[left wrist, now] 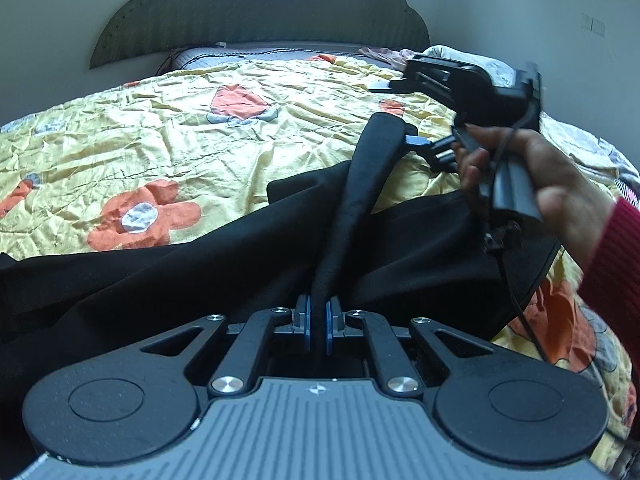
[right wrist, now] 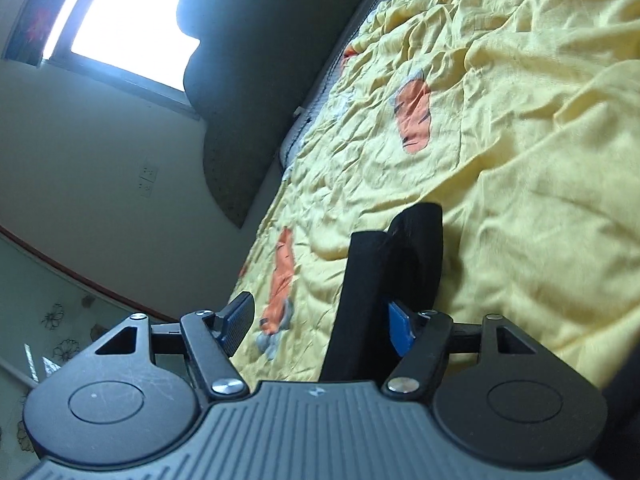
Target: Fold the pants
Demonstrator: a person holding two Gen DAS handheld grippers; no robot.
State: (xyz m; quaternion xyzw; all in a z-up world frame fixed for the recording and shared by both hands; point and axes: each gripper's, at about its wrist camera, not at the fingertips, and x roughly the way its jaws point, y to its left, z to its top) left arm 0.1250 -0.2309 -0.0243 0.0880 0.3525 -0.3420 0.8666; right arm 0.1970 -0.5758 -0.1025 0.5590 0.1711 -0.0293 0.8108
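Black pants (left wrist: 192, 264) lie spread across a yellow flowered bedspread (left wrist: 160, 136). My left gripper (left wrist: 319, 320) is shut on a raised strip of the pants' edge, which runs up and away to my right gripper (left wrist: 420, 142). In the right wrist view my right gripper (right wrist: 320, 328) stands open, with the black pants strip (right wrist: 360, 300) lying between its fingers against the right blue pad (right wrist: 400, 330). The left finger (right wrist: 239, 322) stands well apart from the cloth. A hand in a red sleeve (left wrist: 560, 184) holds the right gripper.
A dark padded headboard (left wrist: 260, 8) stands at the far end of the bed. Loose clothes (left wrist: 472, 60) are piled at the far right of the bed. A bright window (right wrist: 128, 20) and a wall socket (right wrist: 148, 180) show in the right wrist view.
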